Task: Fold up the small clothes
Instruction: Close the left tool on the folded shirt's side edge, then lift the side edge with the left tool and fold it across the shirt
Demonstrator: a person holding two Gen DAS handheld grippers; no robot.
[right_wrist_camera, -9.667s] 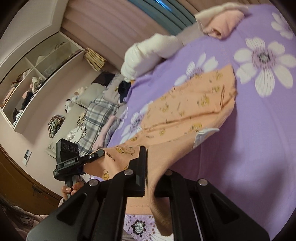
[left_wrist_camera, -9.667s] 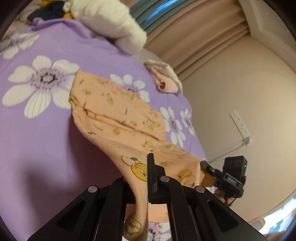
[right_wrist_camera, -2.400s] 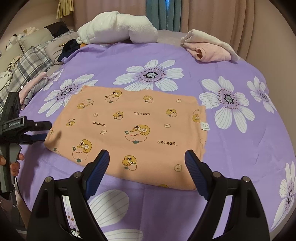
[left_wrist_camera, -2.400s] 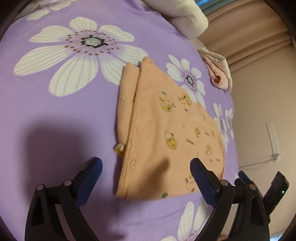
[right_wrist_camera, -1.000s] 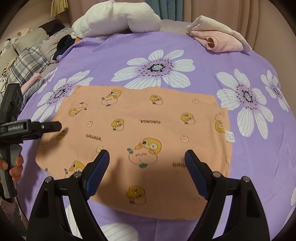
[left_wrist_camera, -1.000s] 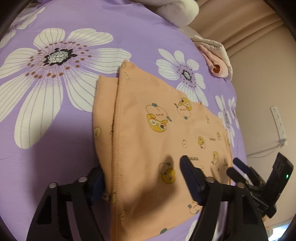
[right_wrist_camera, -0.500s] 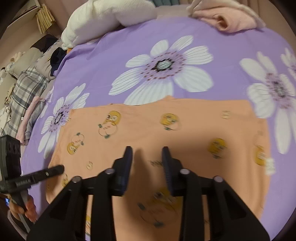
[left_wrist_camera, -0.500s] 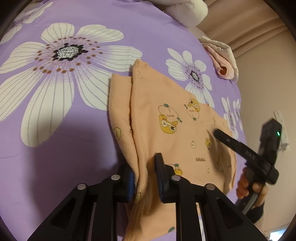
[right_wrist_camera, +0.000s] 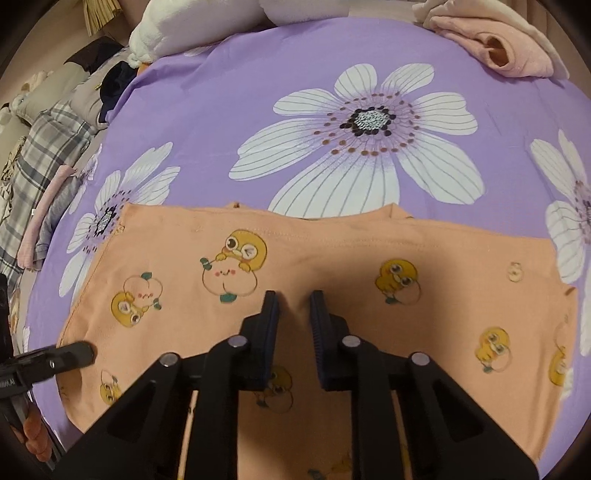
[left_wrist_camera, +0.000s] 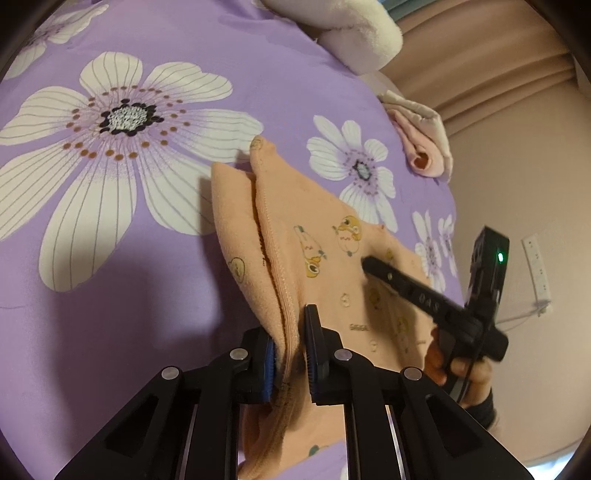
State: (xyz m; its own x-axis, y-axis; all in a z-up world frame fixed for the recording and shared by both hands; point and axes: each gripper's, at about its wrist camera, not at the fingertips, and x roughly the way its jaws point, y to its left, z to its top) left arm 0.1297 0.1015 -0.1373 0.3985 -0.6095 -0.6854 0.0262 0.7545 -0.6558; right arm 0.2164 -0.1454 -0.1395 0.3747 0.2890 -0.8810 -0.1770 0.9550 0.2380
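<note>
Peach-orange cotton, printed with yellow chicks: folded garment (right_wrist_camera: 369,266) lying flat on the purple flowered bedspread (right_wrist_camera: 221,92), just below its largest white flower. Was held up in the air by both tools nearly ten seconds ago; since then laid down and doubled over. Left gripper (left_wrist_camera: 290,343), wide apart a second ago, now clamped on the garment's left edge, stitched hem pinched between the blue pads and lifted slightly off the bedspread. Right gripper (right_wrist_camera: 293,314), also spread wide a second ago, now narrowed to a small gap and pressing down on the garment's middle; cannot tell whether any cloth is caught between the fingers. Pink folded clothing (right_wrist_camera: 495,40) well apart from the garment, at the bedspread's far edge, unmoved. White pillow (right_wrist_camera: 195,26) beside it.
</note>
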